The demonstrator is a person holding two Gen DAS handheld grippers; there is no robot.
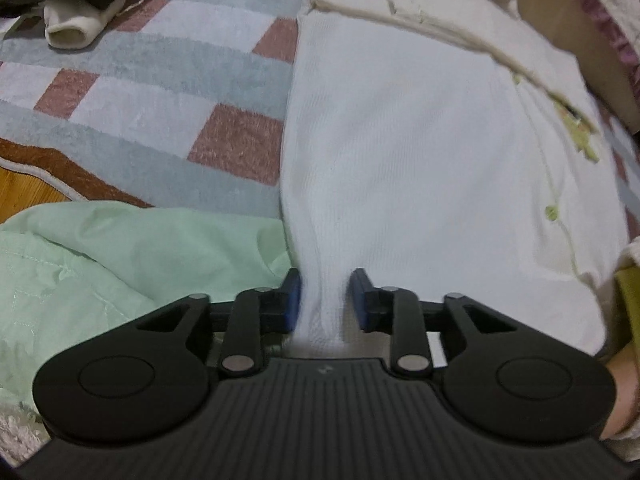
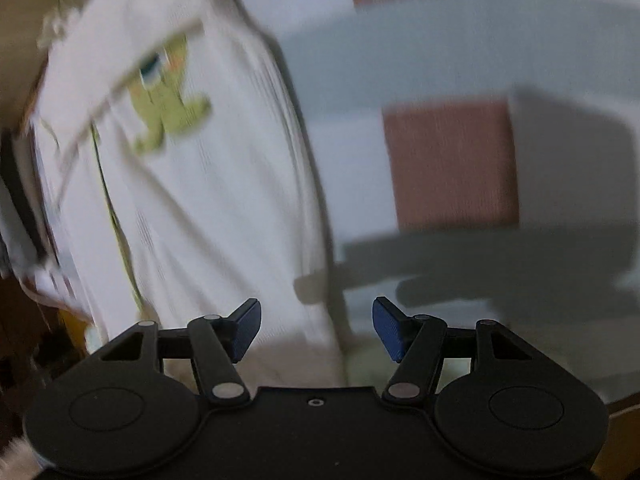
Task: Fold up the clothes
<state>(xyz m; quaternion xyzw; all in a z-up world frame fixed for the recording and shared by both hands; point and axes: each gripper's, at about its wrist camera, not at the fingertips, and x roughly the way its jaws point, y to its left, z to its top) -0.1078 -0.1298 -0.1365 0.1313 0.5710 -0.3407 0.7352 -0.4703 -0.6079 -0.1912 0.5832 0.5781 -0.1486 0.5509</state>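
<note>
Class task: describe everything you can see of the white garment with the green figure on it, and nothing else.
The white garment looks like a finely ribbed knit with cream edging and a green cartoon figure on it. It lies spread on the checked rug, its near end bunched and drawn up between the fingers of the left gripper, which stand slightly apart. The open right gripper hovers at its edge. A pale green cloth lies against one side.

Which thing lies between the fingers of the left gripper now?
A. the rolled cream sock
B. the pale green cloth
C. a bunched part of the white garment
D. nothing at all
C: in the left wrist view the left gripper has a bunched fold of the white garment between its blue pads, while the pale green cloth lies to the side.
</note>
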